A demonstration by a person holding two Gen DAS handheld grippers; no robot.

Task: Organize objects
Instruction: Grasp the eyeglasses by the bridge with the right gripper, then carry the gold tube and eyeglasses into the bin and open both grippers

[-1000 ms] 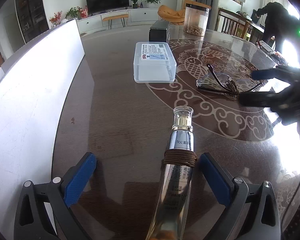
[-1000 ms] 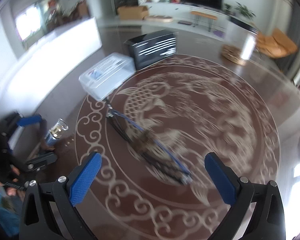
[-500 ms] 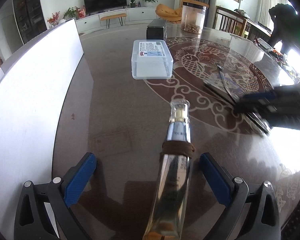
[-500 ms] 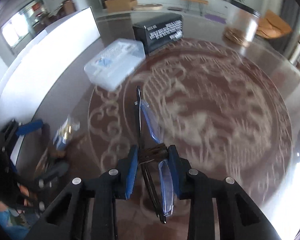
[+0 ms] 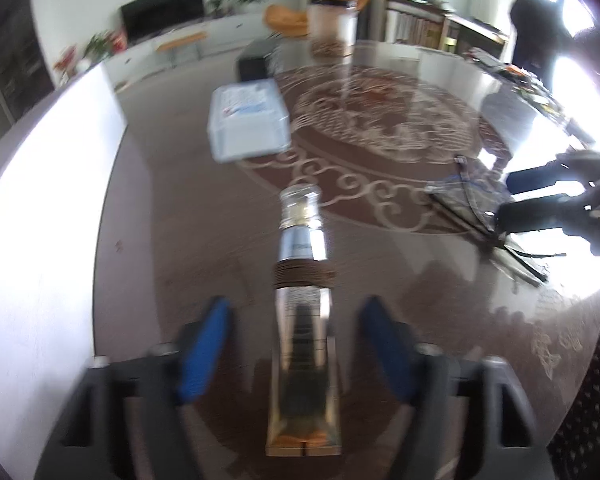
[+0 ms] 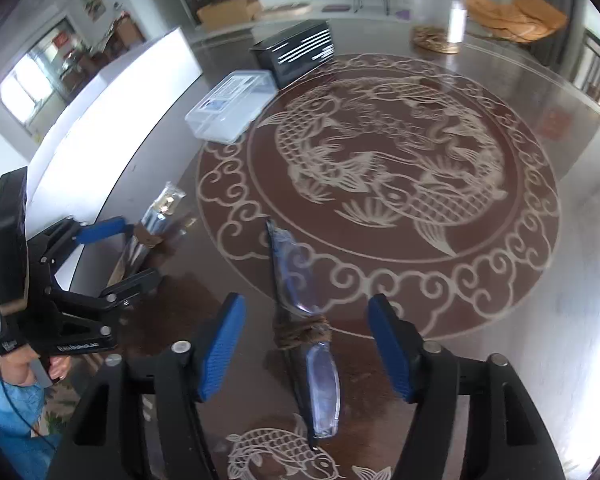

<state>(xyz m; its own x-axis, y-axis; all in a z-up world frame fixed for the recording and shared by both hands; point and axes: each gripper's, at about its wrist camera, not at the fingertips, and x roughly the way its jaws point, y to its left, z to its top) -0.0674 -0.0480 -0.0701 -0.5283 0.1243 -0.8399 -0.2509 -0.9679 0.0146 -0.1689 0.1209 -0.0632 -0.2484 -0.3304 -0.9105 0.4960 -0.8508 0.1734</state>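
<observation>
Left gripper jaws were closing w/ tube between blue pads, not yet pinched; tube lay flat on counter. Right wrist view: right gripper jaws were opening, released, folded glasses on counter between pads.

A television and orange chair stand beyond the table.

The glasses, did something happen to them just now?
Yes. The right hand-held gripper clamped the glasses, shifted them nearer, and is now opening around them. The left hand-held gripper is closing around the tube. The clear box stayed put.
</observation>
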